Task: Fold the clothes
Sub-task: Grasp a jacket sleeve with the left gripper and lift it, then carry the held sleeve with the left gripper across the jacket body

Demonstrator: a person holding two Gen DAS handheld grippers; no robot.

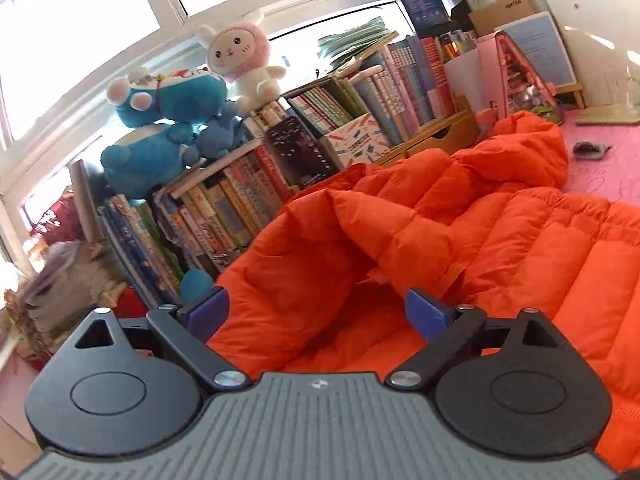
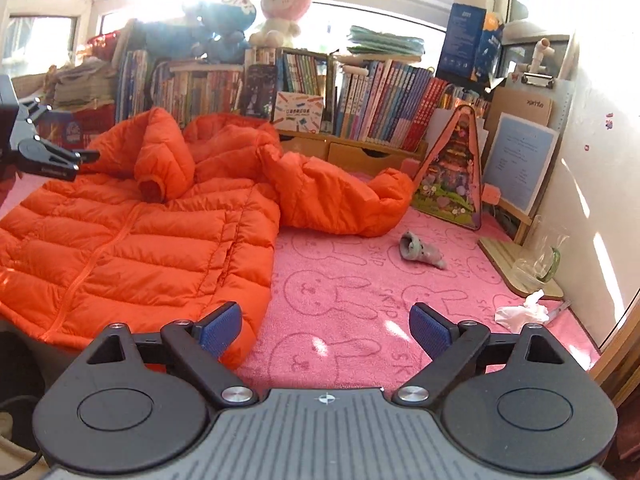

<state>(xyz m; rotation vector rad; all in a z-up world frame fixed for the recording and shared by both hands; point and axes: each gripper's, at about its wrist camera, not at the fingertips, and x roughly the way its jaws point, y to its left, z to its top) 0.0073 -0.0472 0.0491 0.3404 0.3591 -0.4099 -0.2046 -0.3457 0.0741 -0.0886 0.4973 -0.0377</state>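
Both the left gripper (image 1: 318, 312) and right gripper (image 2: 325, 328) were wide open and held nothing, so next they needed to grab the orange jacket (image 2: 132, 240) to fold it.

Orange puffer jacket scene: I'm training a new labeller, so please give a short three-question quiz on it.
1. True or false: the right gripper holds the orange quilted puffer jacket.
2. What lies on the pink bunny-print mat nearest the jacket's right sleeve: A grey sock, B book, C cup?
3. Fill in: the left gripper's jaws are ____.

Key: 1 false; 2 A; 3 open.
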